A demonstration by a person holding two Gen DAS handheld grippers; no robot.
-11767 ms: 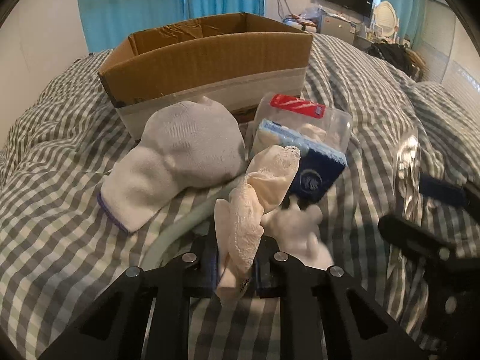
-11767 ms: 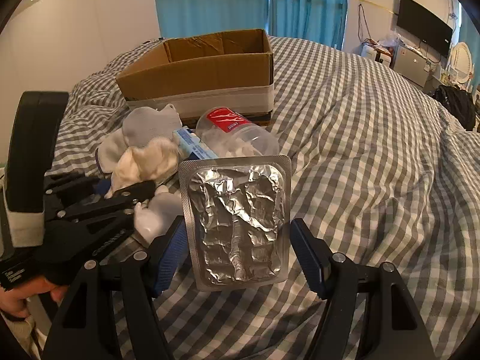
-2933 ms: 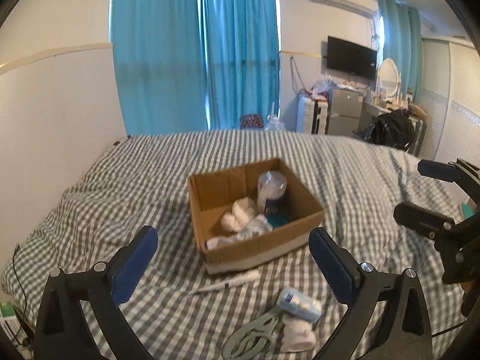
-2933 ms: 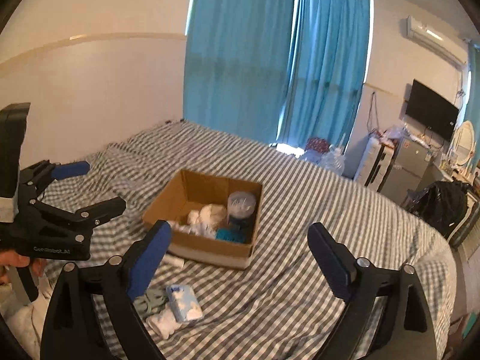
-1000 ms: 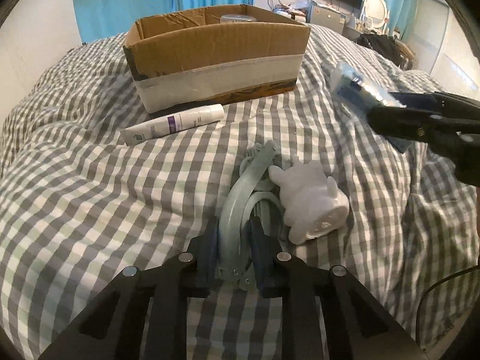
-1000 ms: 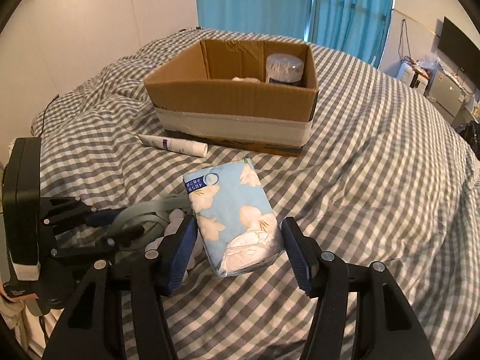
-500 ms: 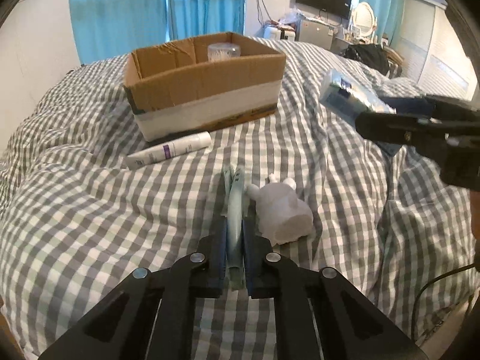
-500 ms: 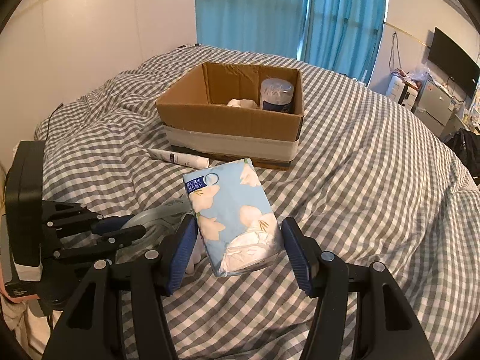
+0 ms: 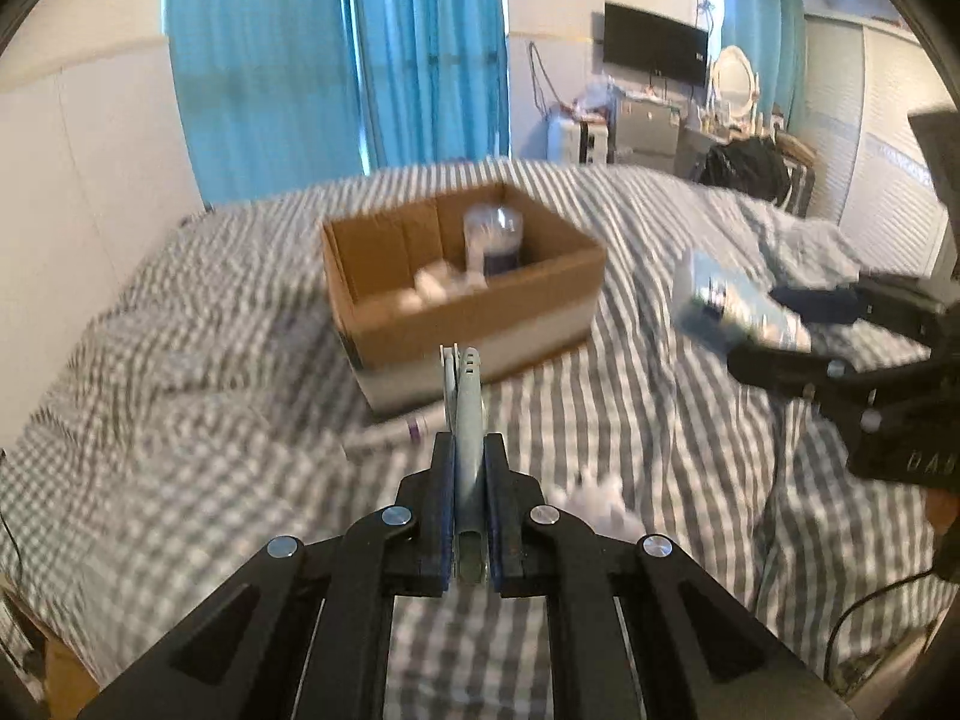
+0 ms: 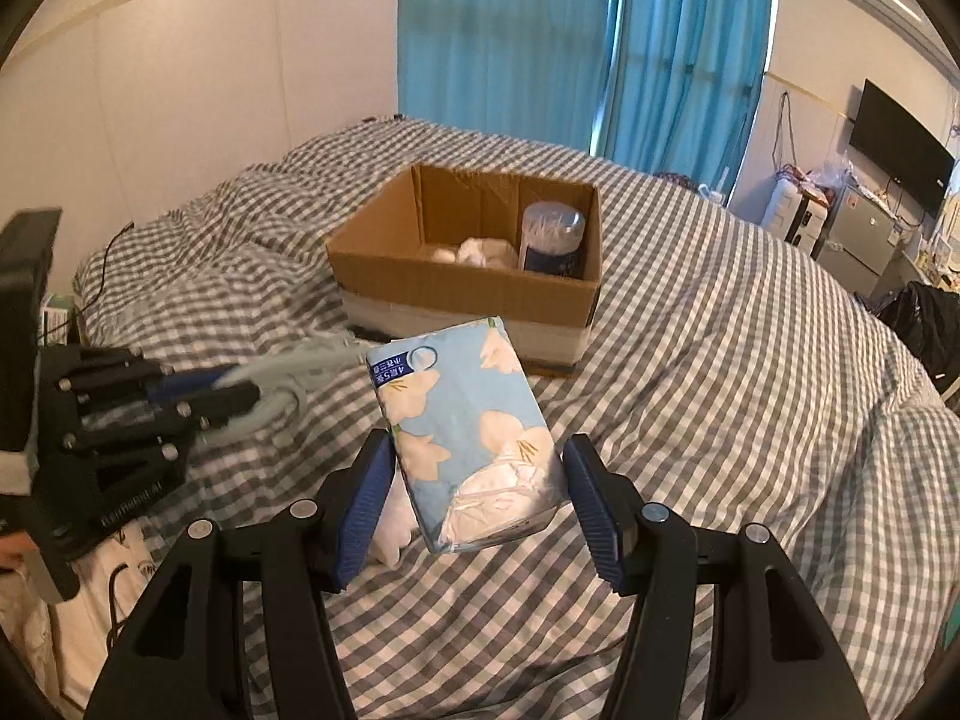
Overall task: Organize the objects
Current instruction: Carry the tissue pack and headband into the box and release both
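Observation:
My left gripper (image 9: 467, 480) is shut on a pale grey-green plastic hanger (image 9: 463, 414), lifted off the bed and seen edge-on; the hanger also shows blurred in the right wrist view (image 10: 282, 375). My right gripper (image 10: 477, 474) is shut on a light blue flowered tissue pack (image 10: 462, 414), held above the bed; the pack also shows in the left wrist view (image 9: 729, 306). An open cardboard box (image 9: 414, 324) (image 10: 456, 294) sits ahead on the checked bed, holding a clear jar (image 10: 551, 240) and white cloth (image 10: 480, 252).
A white tube (image 9: 396, 429) lies on the bed in front of the box. A small white soft toy (image 9: 600, 498) lies on the bed near my left gripper. Blue curtains (image 10: 570, 42) and a wall stand behind the bed; furniture stands at the right.
Both grippers have risen and drawn back, so the box interior shows more. The hanger has come up off the bed in my left gripper. The tissue pack stays held.

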